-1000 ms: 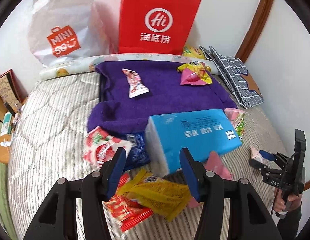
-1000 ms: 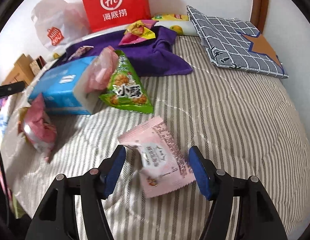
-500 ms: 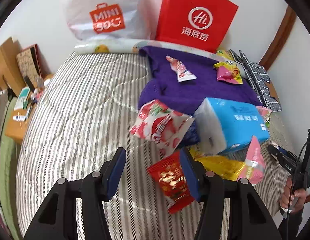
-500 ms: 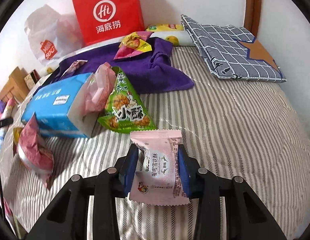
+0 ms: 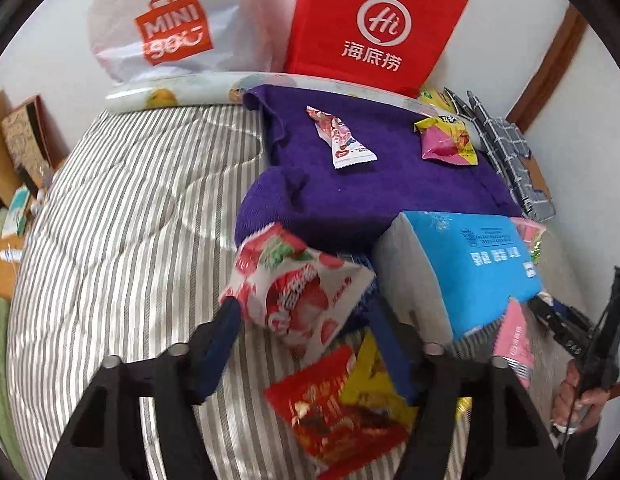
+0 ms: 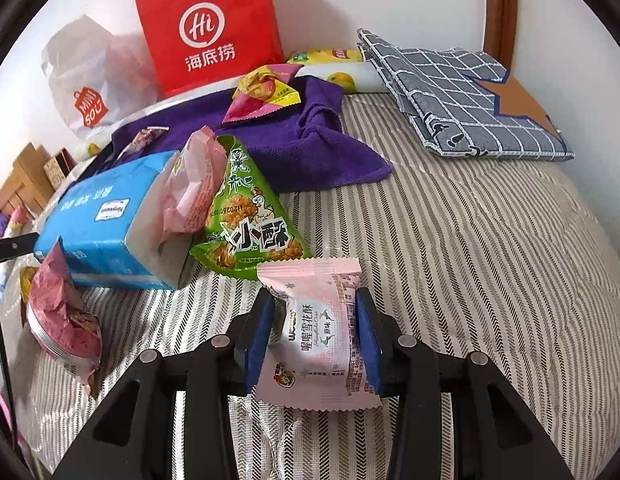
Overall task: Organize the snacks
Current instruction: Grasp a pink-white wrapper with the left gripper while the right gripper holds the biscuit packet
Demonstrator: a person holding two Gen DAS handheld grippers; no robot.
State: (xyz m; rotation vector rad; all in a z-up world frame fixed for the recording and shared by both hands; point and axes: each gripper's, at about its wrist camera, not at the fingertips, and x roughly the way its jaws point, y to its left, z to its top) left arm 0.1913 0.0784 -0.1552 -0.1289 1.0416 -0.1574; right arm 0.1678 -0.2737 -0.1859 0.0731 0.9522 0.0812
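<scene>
My right gripper (image 6: pixel 313 334) is shut on a pink snack packet (image 6: pixel 315 332) and holds it above the striped bed. My left gripper (image 5: pixel 306 338) is open, its fingers on either side of a red-and-white strawberry snack bag (image 5: pixel 298 294), with a red packet (image 5: pixel 329 404) and a yellow packet (image 5: pixel 373 376) below it. A green triangular snack (image 6: pixel 246 220) and a pink packet (image 6: pixel 194 188) lean on the blue tissue pack (image 6: pixel 106 216). Two snacks (image 5: pixel 341 140) (image 5: pixel 445 142) lie on the purple towel (image 5: pixel 381 192). The right gripper also shows at the left wrist view's right edge (image 5: pixel 565 328).
A red paper bag (image 5: pixel 373 28) and a white plastic bag (image 5: pixel 170 28) stand against the wall at the back. A grey checked cloth (image 6: pixel 461 96) lies at the bed's right rear. Another pink packet (image 6: pixel 62 320) lies left of the tissue pack. Wooden furniture (image 5: pixel 14 160) stands left of the bed.
My right gripper closed on the pink packet and lifted it off the bed. My left gripper swung left, then came in around the strawberry bag.
</scene>
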